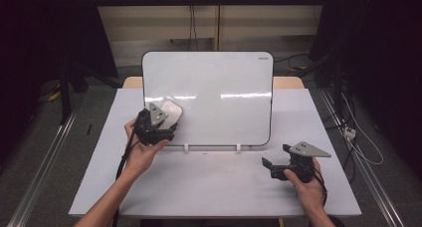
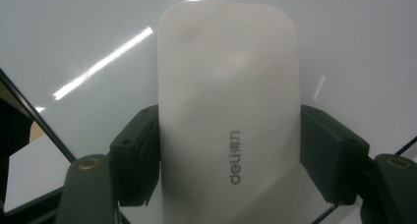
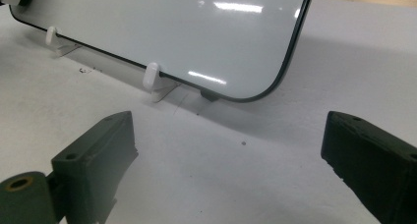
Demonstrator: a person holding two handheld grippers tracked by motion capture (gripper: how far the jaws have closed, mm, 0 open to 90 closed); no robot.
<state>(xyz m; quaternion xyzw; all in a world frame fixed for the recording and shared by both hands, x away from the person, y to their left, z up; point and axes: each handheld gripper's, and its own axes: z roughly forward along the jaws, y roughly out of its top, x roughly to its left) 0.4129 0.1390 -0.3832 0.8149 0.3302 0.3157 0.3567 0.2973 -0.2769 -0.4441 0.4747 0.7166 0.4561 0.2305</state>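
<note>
against the lower left of the whiteboard (image 1: 209, 95), the left gripper (image 1: 158, 121) has its jaws clamped on a white eraser (image 2: 228, 111); the right gripper (image 1: 278, 160) rests on the table (image 1: 209, 187), jaws wide apart, holding nothing.

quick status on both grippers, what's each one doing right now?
Left gripper: closed on the white eraser, against the whiteboard.
Right gripper: open, holding nothing, above the table.
</note>
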